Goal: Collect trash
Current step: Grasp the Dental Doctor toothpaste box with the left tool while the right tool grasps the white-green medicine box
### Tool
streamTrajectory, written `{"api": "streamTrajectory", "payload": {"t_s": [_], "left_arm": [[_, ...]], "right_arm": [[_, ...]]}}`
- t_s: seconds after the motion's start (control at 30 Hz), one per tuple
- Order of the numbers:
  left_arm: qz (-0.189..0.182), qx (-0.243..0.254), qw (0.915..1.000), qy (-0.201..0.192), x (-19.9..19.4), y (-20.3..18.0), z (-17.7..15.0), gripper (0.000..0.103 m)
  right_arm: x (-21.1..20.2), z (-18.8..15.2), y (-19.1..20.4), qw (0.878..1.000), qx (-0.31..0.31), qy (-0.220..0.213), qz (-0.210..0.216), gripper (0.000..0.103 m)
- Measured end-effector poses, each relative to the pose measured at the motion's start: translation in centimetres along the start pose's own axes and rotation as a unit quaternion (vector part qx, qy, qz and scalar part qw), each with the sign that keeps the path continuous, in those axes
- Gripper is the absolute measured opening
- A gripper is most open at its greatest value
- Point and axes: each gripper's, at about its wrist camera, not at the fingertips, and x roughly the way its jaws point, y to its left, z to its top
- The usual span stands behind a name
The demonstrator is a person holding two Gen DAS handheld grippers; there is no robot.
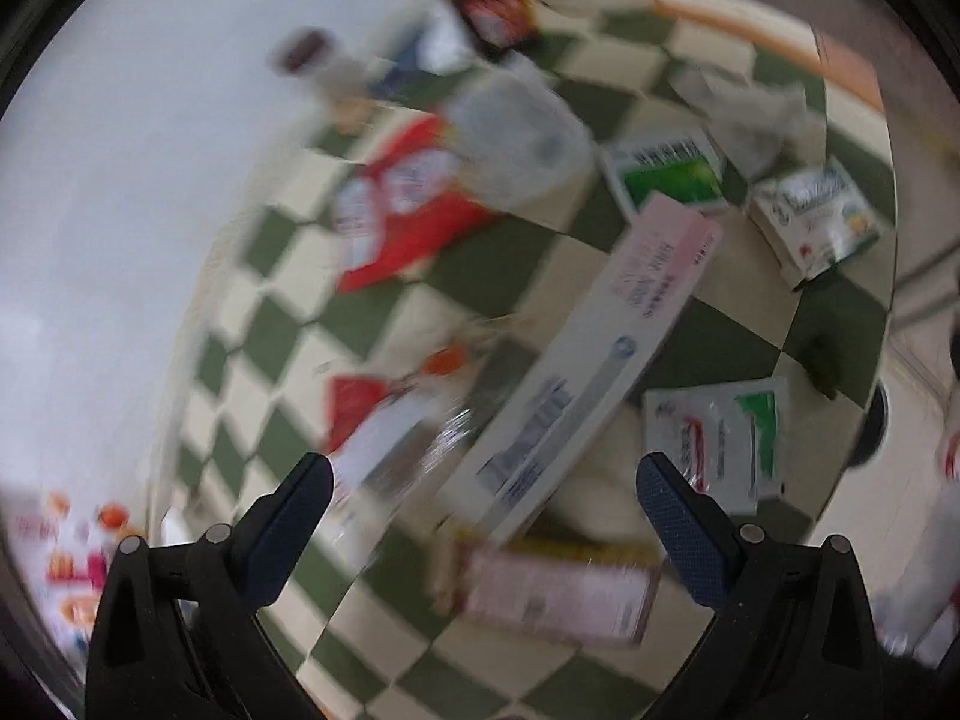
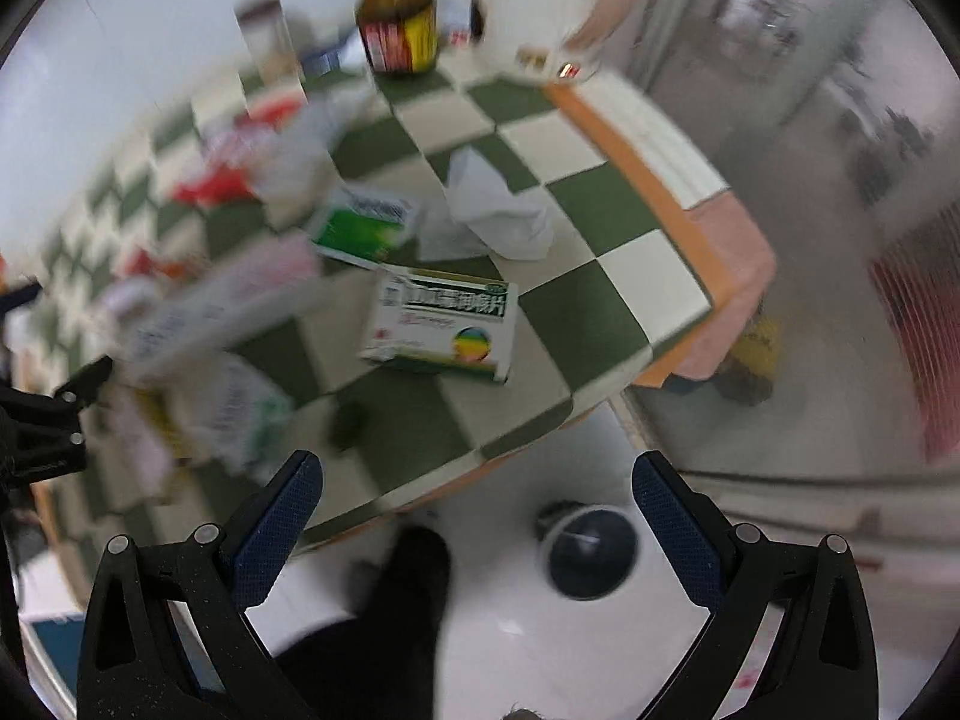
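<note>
On the green-and-cream checked table the litter runs from a red packet near the far left edge, past a long pink and white box in the middle, to a green-banded sachet by the near edge and a white and green medicine box toward the right corner; every label is too blurred to read. A crumpled white tissue lies behind that box and a brown bottle with a red and yellow label stands at the far edge. The left gripper hangs over the long box with its jaws wide and empty, and the right gripper is likewise spread wide and holds nothing, off the table's near edge above a dark round bin on the white floor.
</note>
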Motion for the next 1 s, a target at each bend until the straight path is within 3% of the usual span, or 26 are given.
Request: {"api": "streamTrajectory", "payload": {"t_s": [0.17,0.27,0.3,0.4,0.47,0.53,0.63,0.7,0.8,0.87,0.9,1.0], "left_arm": [[-0.025,0.054,0.9972,0.045,5.3,-2.5,3.4,0.101],[-0.047,0.057,0.995,0.067,7.1,-3.0,4.4,0.076],[-0.057,0.05,0.9948,0.068,7.1,-2.9,4.5,0.063],[-0.051,0.009,0.9962,0.071,6.8,-1.8,4.7,0.06],[-0.045,-0.046,0.9944,0.084,6.8,-0.4,4.1,0.059],[-0.039,-0.1,0.9897,0.096,6.9,0.6,3.3,0.059],[-0.039,-0.178,0.9771,0.11,7.0,1.7,1.9,0.059],[-0.052,-0.199,0.9716,0.118,7.4,1.6,1.2,0.059],[-0.044,-0.2,0.972,0.114,7.4,1.0,1.1,0.059],[-0.045,-0.203,0.9714,0.115,7.5,1.0,1.3,0.059],[-0.047,-0.204,0.971,0.115,7.4,1.2,1.3,0.059],[-0.048,-0.211,0.9694,0.116,7.5,1.5,2.0,0.058]], "right_arm": [[5.7,3.1,-2.2,0.997,0.024,0.055,0.039,0.103],[7.9,4.1,-3.0,0.995,0.034,0.069,0.063,0.103],[8.2,4.5,-3.1,0.995,0.028,0.063,0.076,0.103],[8.0,5.4,-1.9,0.995,-0.033,0.055,0.072,0.103],[7.9,6.0,0.1,0.991,-0.116,0.056,0.041,0.103],[8.1,6.1,2.8,0.975,-0.216,0.06,-0.003,0.103],[9.2,5.4,6.2,0.937,-0.336,0.082,-0.045,0.103],[10.5,4.7,7.8,0.912,-0.392,0.098,-0.07,0.103],[12.3,4.6,8.6,0.894,-0.424,0.109,-0.102,0.1],[12.6,5.0,8.3,0.9,-0.412,0.115,-0.085,0.095],[12.2,5.5,7.9,0.911,-0.39,0.12,-0.063,0.084],[12.0,6.5,6.5,0.938,-0.322,0.118,-0.04,0.083]]}}
